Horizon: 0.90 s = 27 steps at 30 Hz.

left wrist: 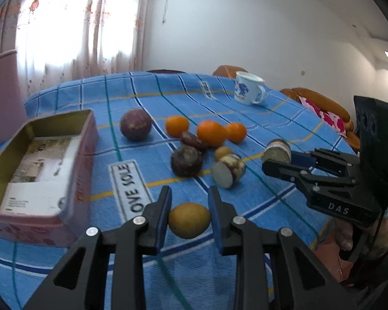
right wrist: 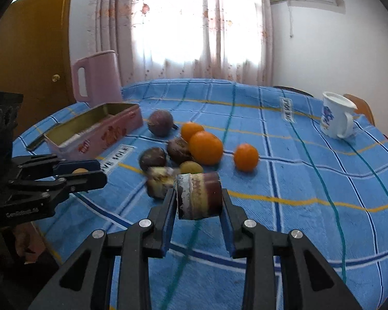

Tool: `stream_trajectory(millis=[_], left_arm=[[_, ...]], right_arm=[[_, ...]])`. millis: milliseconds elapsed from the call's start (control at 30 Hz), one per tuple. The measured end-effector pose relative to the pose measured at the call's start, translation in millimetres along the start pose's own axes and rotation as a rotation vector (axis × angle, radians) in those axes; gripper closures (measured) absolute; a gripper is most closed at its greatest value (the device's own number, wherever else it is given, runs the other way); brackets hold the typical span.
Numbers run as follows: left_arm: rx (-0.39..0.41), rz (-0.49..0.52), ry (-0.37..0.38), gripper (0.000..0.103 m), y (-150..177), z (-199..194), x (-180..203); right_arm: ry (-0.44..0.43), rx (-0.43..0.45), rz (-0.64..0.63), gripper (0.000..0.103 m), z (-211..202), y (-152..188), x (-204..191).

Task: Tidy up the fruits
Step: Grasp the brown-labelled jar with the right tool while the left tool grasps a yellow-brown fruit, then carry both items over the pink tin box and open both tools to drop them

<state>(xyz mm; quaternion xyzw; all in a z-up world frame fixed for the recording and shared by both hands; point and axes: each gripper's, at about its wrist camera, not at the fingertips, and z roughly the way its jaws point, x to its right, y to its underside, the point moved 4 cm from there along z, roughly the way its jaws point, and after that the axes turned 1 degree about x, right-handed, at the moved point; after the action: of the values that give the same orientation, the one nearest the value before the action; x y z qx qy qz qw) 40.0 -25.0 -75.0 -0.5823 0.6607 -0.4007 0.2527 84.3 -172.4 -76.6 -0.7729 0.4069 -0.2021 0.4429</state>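
My left gripper (left wrist: 189,197) is shut on a small yellow-brown fruit (left wrist: 189,220), held above the blue cloth beside the open pink tin box (left wrist: 42,166). My right gripper (right wrist: 199,199) is shut on a cut purple fruit piece (right wrist: 199,196), lifted off the table; it also shows in the left wrist view (left wrist: 276,152). On the cloth lie three oranges (left wrist: 211,133), a large purple fruit (left wrist: 135,124), dark purple fruits (left wrist: 186,160), a small yellow fruit (left wrist: 223,152) and another cut piece (left wrist: 227,170).
A white mug (left wrist: 248,87) stands at the far side of the table. A pink jug (right wrist: 97,81) stands behind the tin box. Chairs with orange cushions (left wrist: 320,102) sit past the table's right edge. Curtains hang behind.
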Motion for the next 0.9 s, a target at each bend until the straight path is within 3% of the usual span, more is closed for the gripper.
stream_trajectory(millis=[533,900], left_arm=[[0.087,-0.062,-0.099,0.073,-31.5,-29.0,-62.9],[0.116,-0.104,-0.187,0.073,-50.1,-42.1,-119.0]], right_arm=[[-0.143,0.042,-0.109,0.069,22.1,-69.2,-60.7],[-0.205,0.025,-0.163,0.069,56.1,-107.5,-94.1]])
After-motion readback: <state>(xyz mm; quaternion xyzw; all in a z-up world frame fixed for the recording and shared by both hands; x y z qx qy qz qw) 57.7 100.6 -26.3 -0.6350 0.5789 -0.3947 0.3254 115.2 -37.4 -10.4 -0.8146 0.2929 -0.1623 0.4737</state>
